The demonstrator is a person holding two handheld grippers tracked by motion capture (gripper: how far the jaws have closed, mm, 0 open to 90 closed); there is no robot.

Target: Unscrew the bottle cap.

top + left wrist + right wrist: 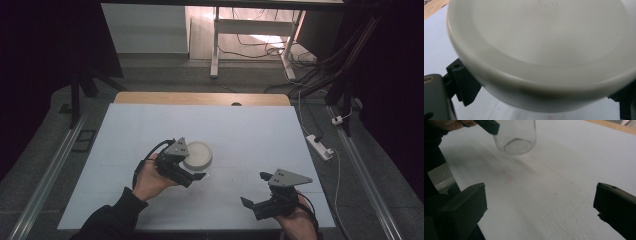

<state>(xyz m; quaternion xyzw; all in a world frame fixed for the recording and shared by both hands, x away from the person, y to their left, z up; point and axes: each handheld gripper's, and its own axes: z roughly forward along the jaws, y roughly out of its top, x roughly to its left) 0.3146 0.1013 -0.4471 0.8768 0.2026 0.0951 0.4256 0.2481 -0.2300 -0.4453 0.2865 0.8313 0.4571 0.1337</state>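
White table sheet [240,125] fills mid frame, dark floor and cables beyond. Bottom right of the high view: right gripper [254,190], jaws spread wide, nothing between them, hovering over bare sheet. Left of centre: left gripper [196,169], held in a hand [149,181], jaws clamped on a jar [198,155] with a white lid. In the right gripper view the jar's clear glass body [515,135] hangs tilted above the sheet, upper left.

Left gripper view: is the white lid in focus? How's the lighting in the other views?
Left gripper view: round white lid sits very close, soft and blurred, shaded along its lower rim. High view: dim, dark surroundings, white table evenly lit. Right gripper view: clear glass jar slightly soft, near jaws blurred.
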